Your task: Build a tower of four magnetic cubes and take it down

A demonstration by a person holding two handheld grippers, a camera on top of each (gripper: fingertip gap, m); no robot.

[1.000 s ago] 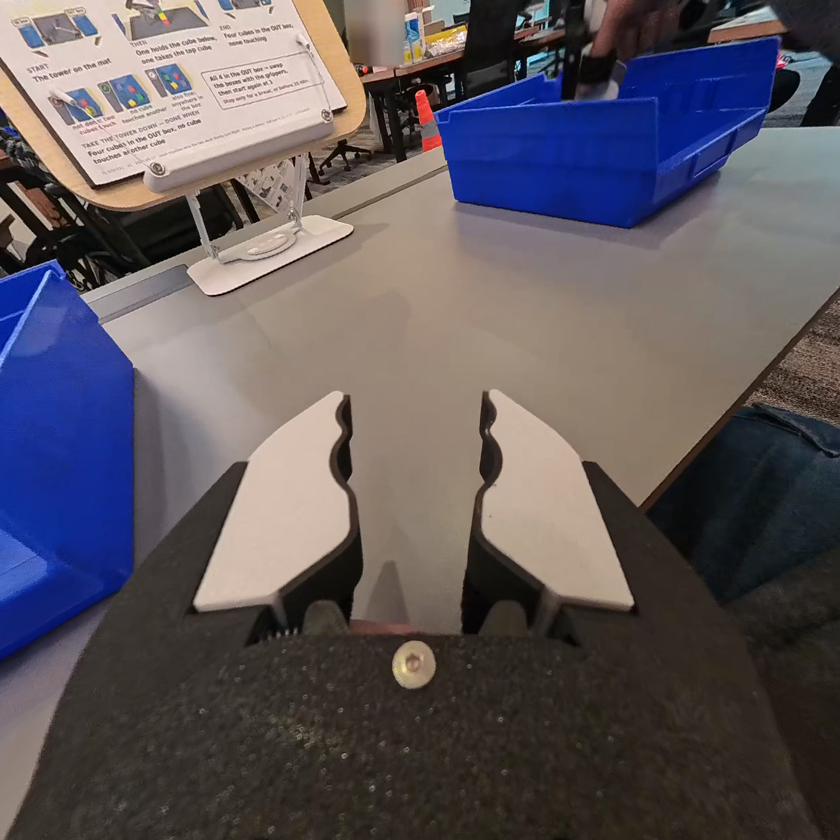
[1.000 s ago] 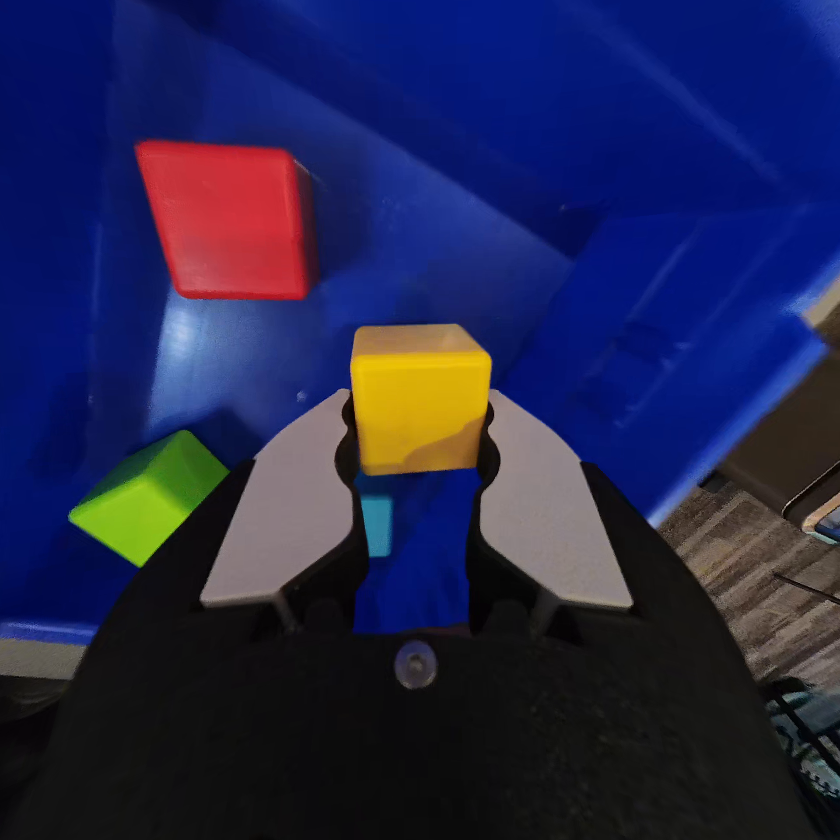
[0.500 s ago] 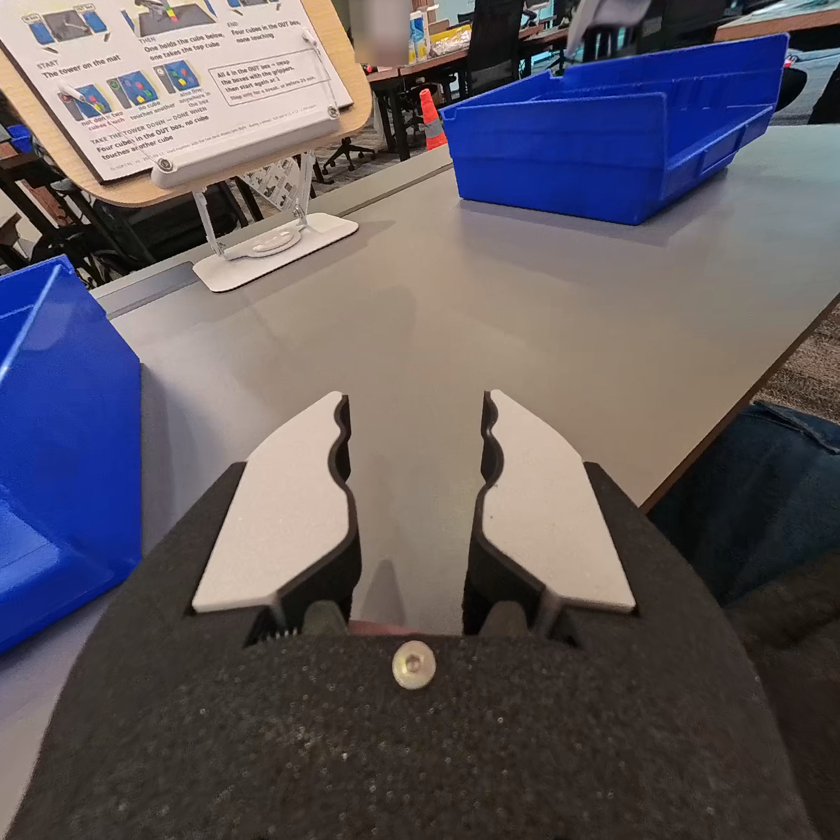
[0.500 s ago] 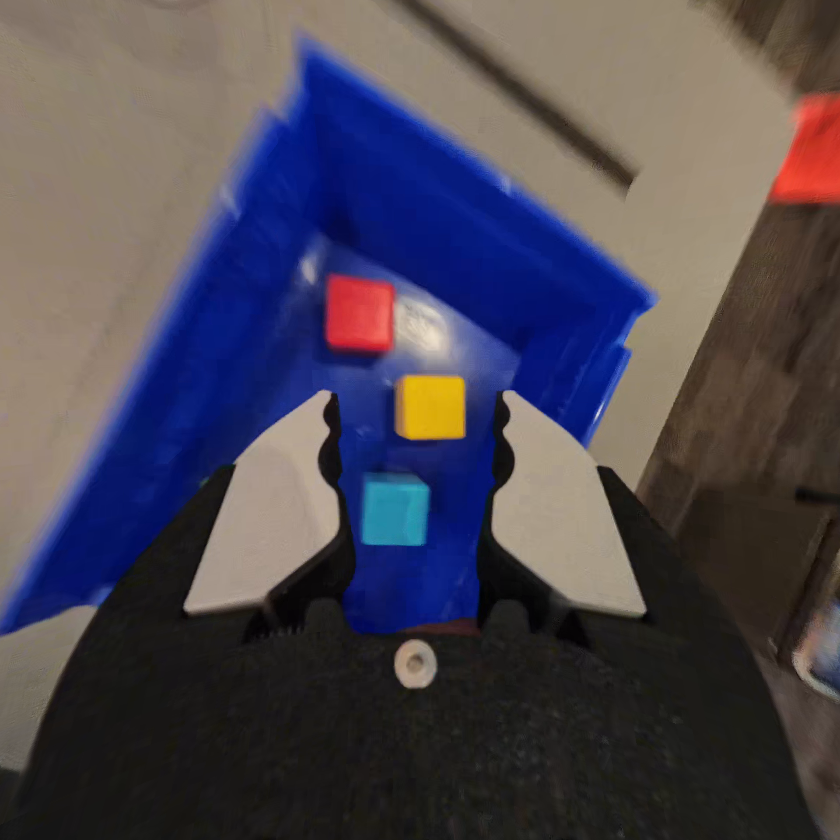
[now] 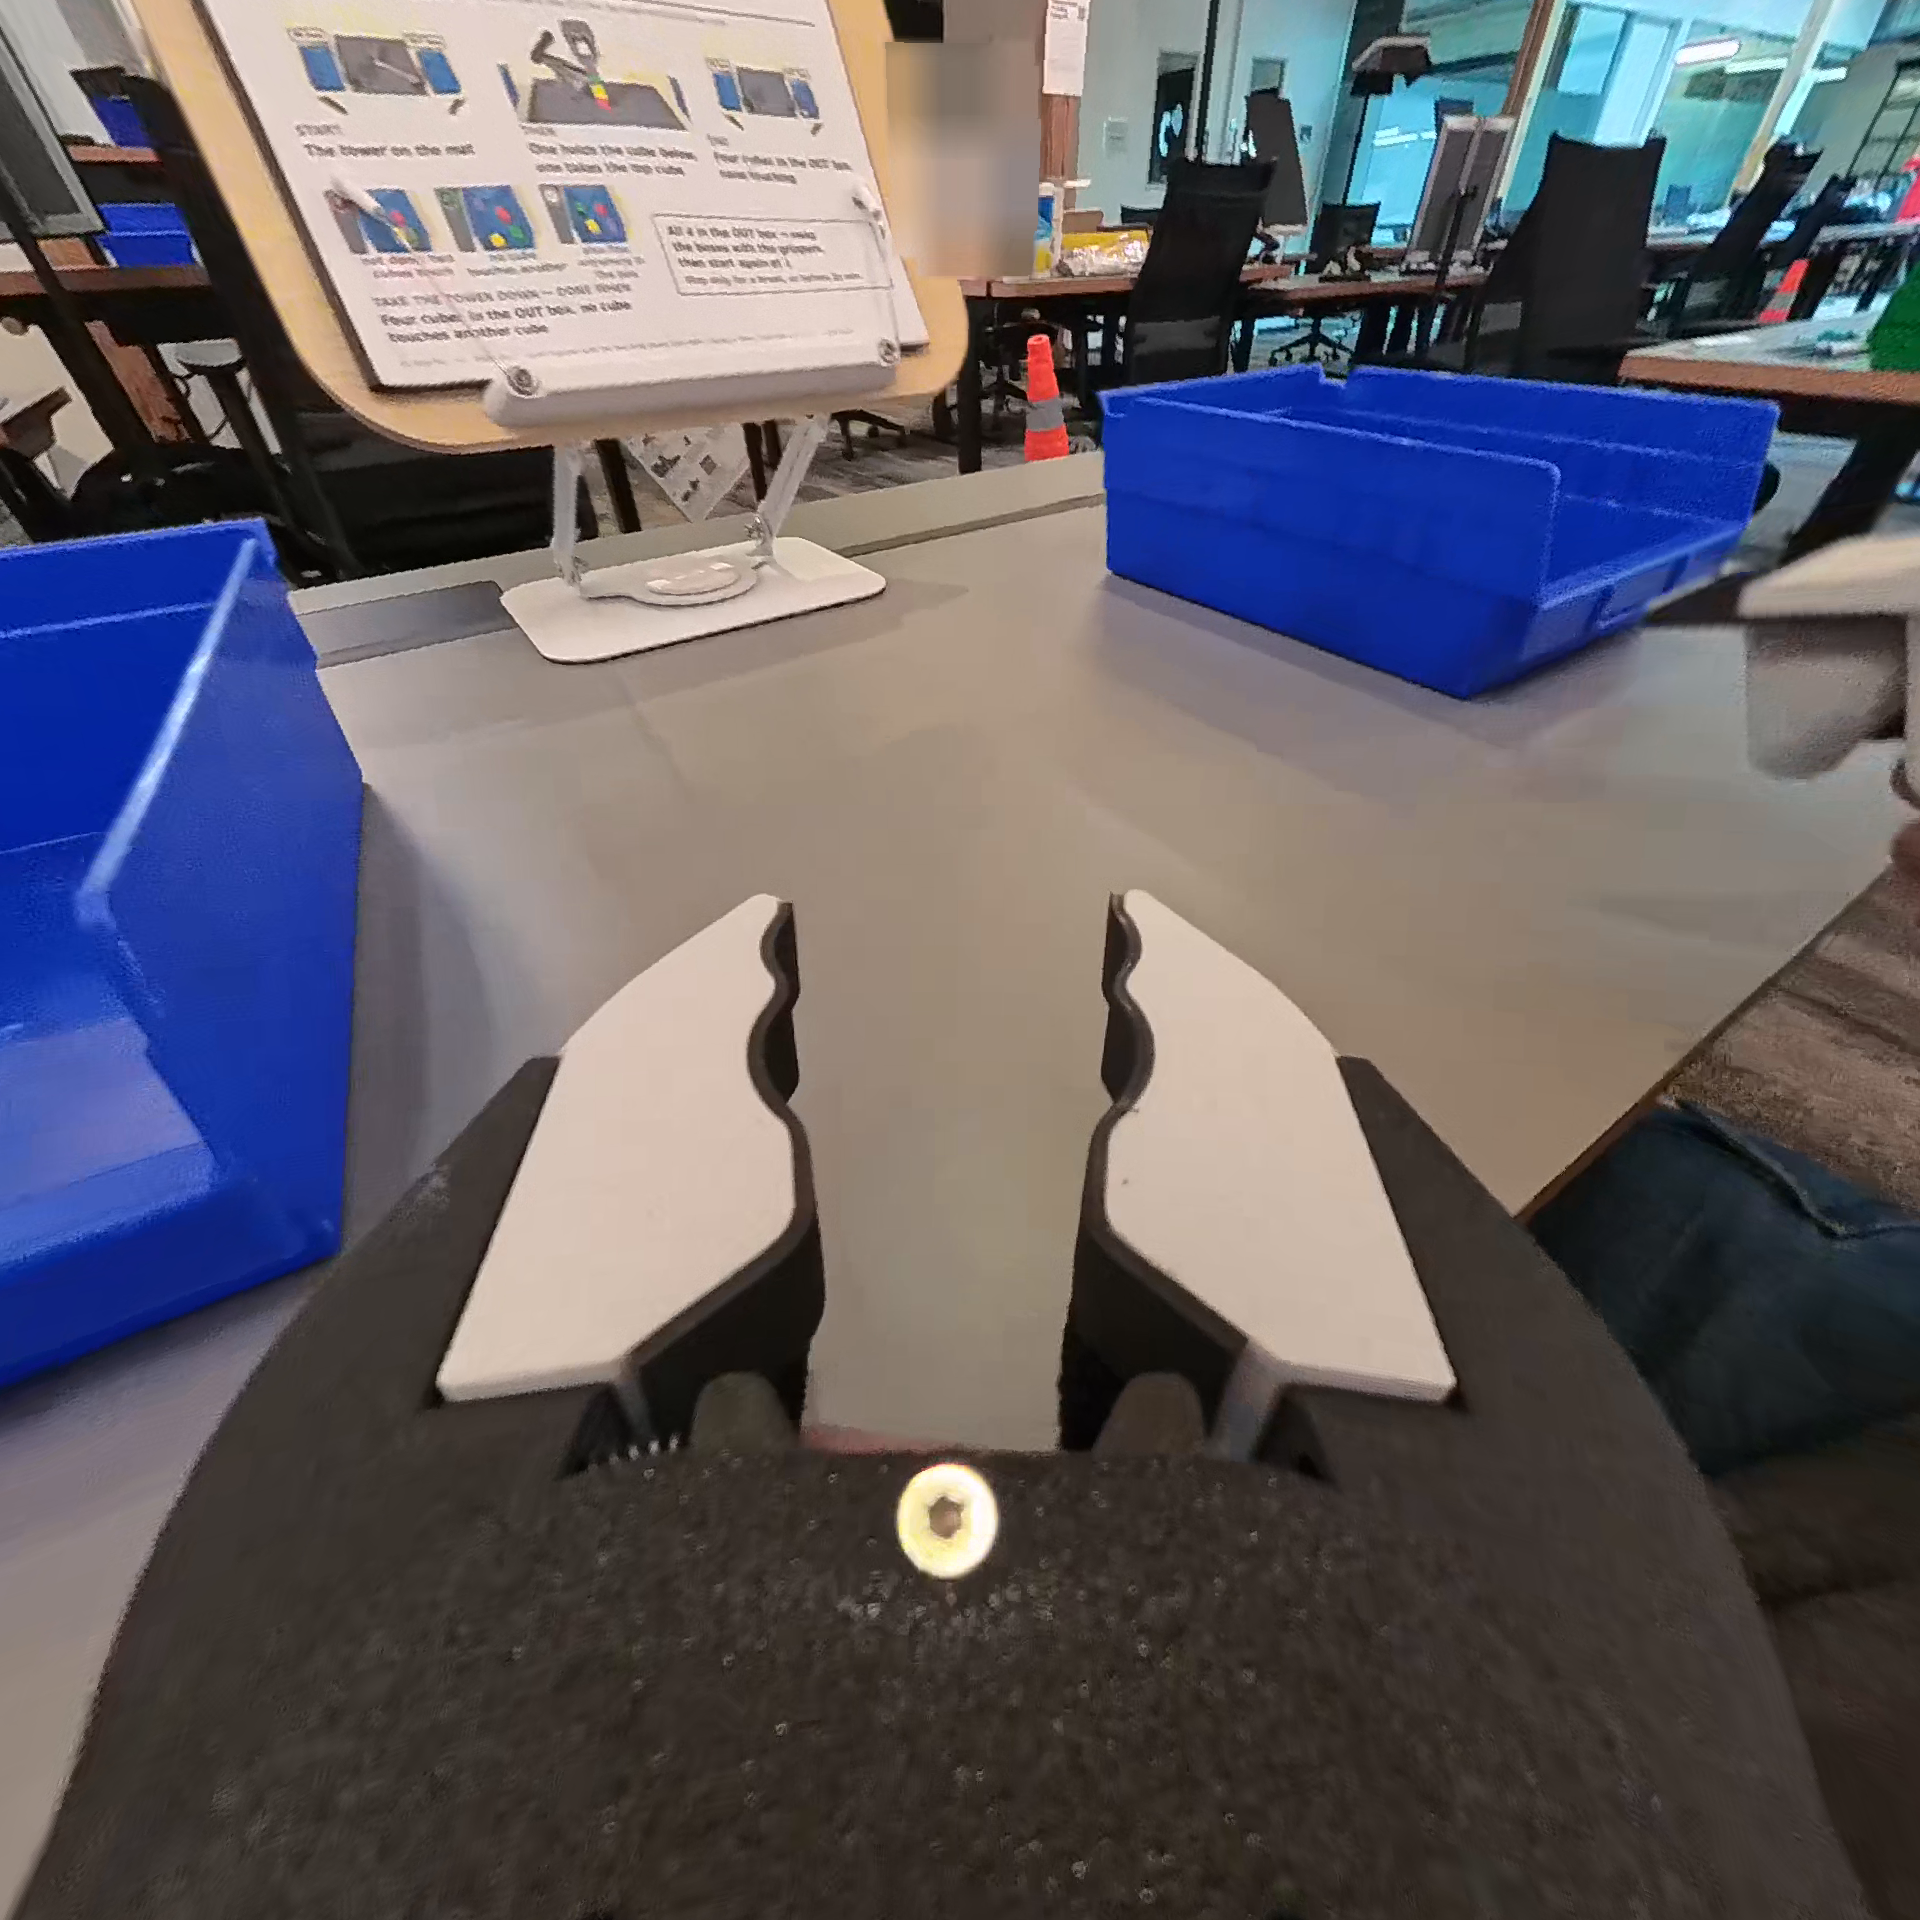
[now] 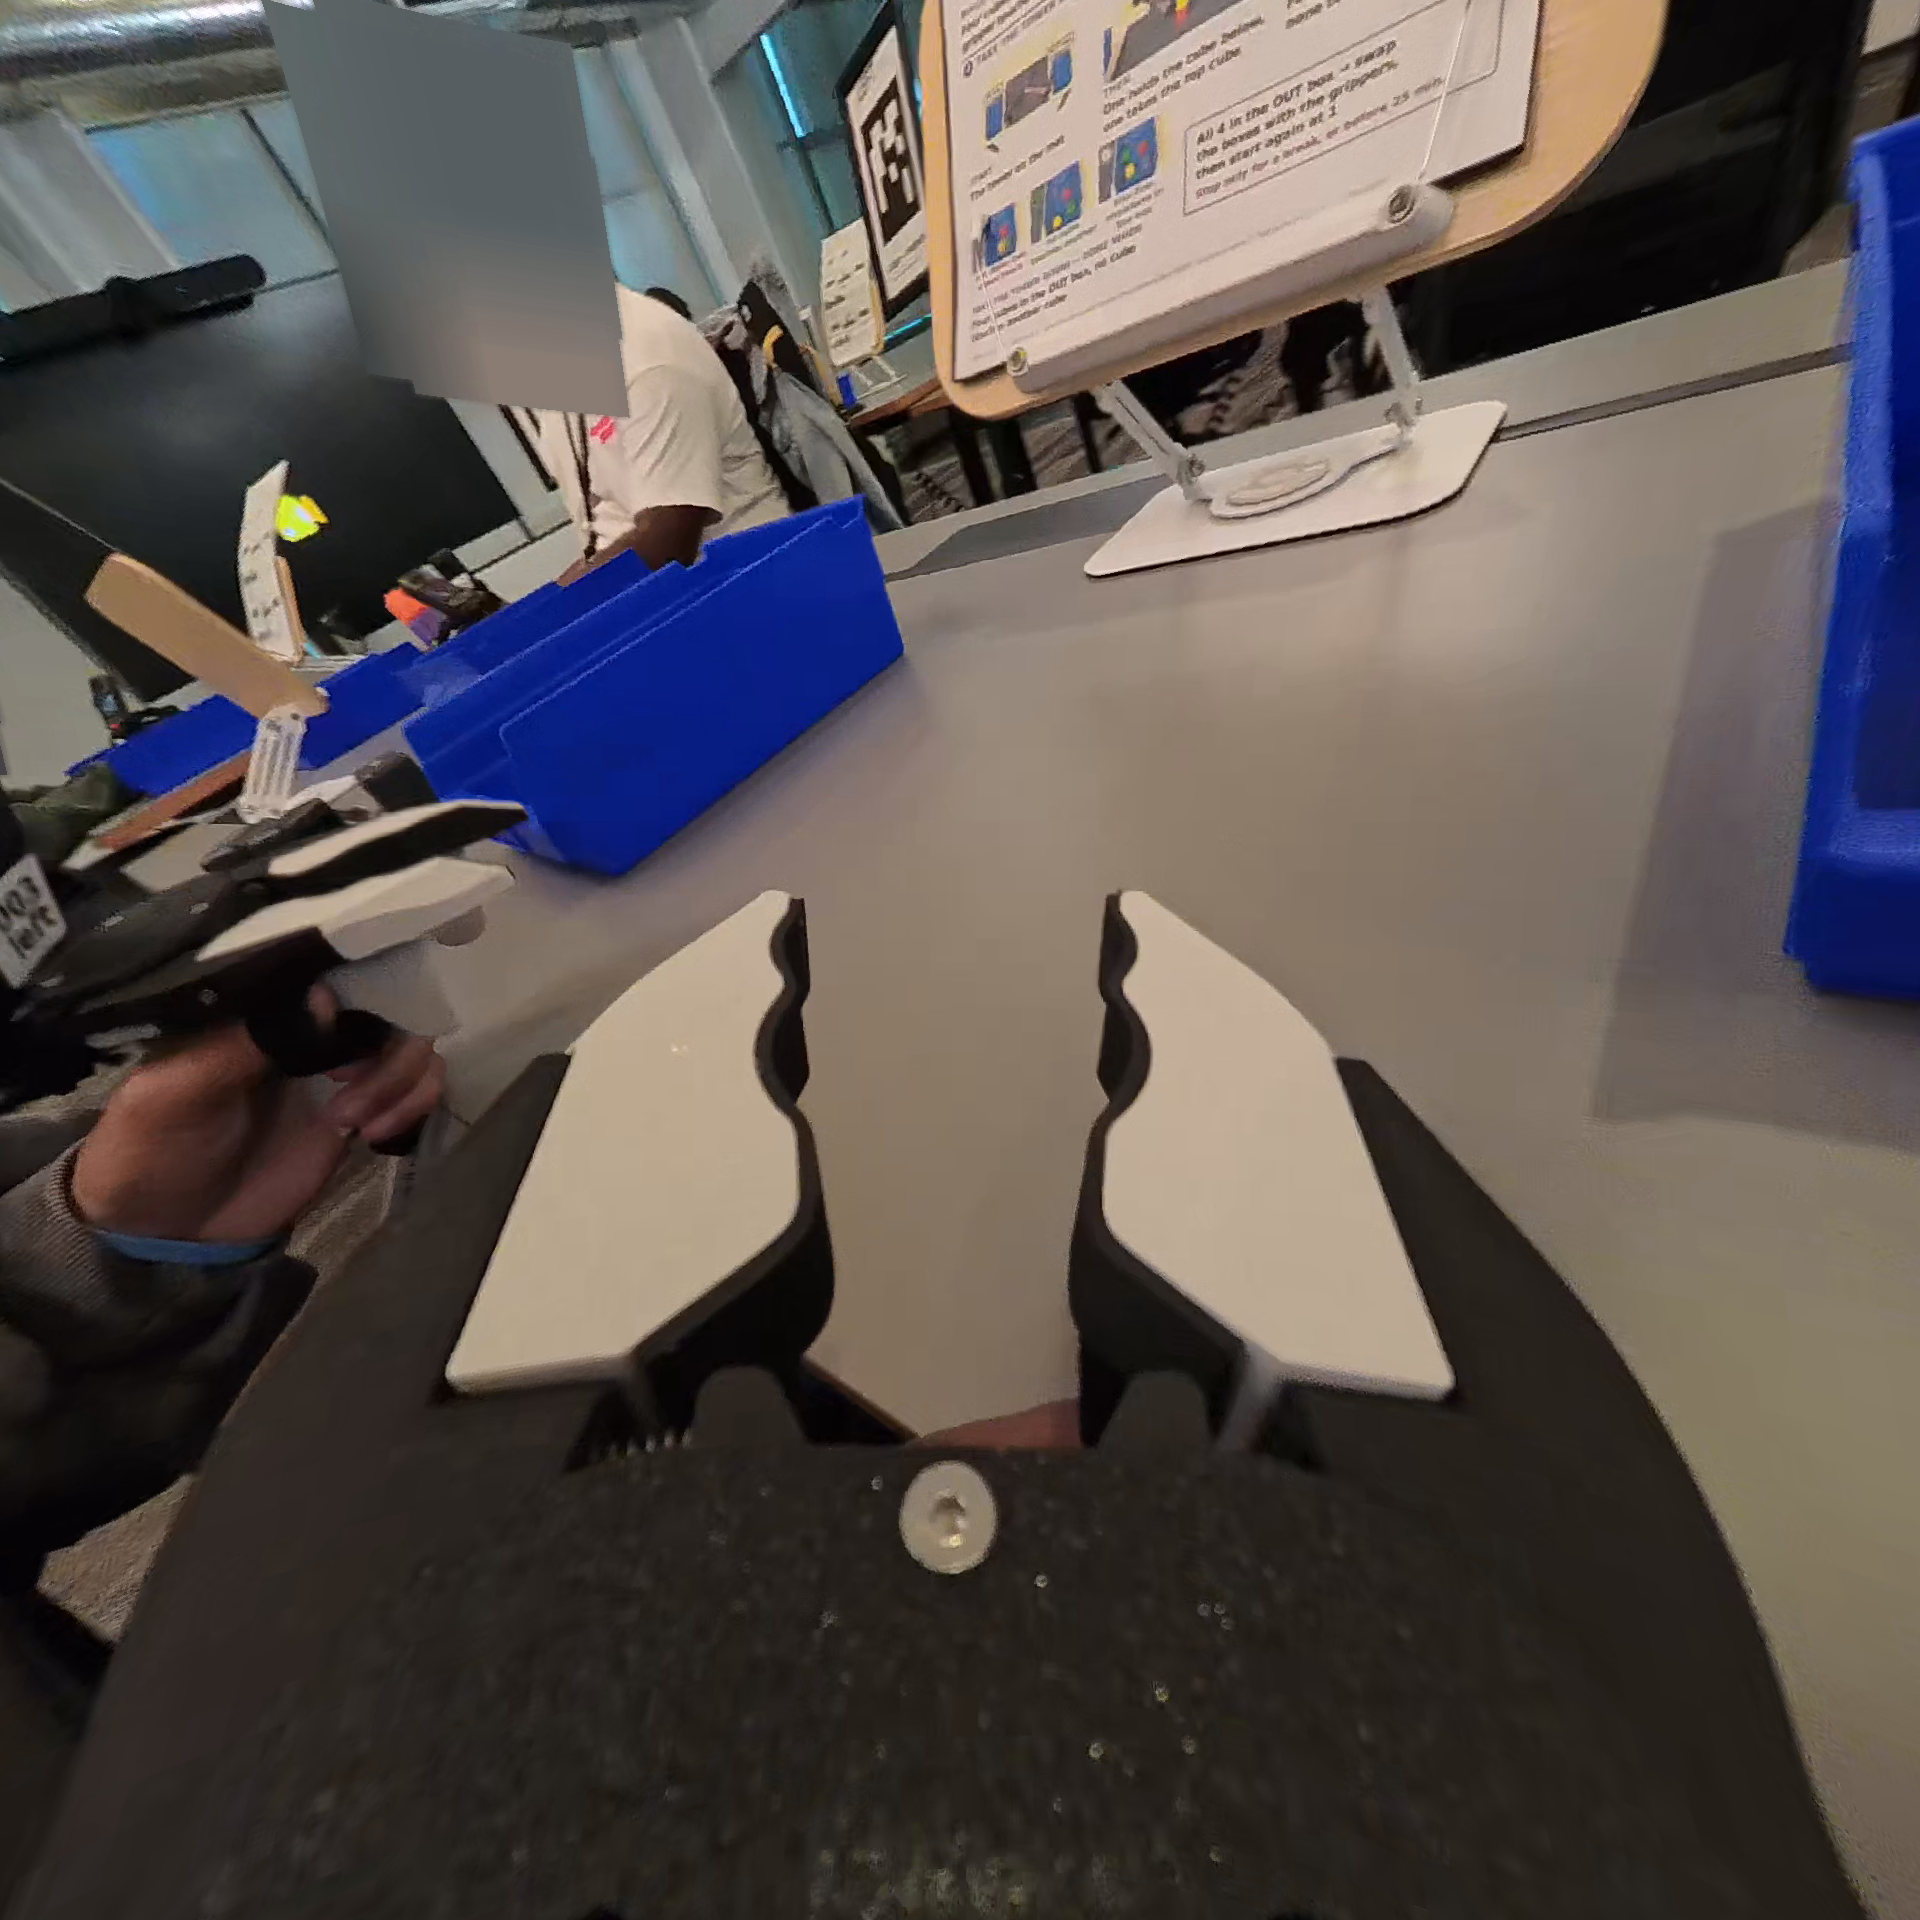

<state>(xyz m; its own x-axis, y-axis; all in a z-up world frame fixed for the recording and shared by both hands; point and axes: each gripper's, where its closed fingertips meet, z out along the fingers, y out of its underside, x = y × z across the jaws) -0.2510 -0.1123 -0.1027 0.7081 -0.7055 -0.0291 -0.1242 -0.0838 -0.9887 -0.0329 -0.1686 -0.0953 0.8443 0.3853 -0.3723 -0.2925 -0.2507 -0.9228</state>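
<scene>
The smooth grey surface (image 5: pixel 935 748) carried two blue plastic bins and a stand. One open-fronted blue bin (image 5: pixel 177 935) stood at its left side, and a second, shallower blue plastic bin (image 5: pixel 1382 520) stood well apart on the right, nearer the far edge. Between them, at the back, rested the flat white base plate (image 5: pixel 696 603) of a stand that bore a tilted, wood-backed printed instruction board (image 5: pixel 582 197). The bins' contents could not be seen from these angles.
</scene>
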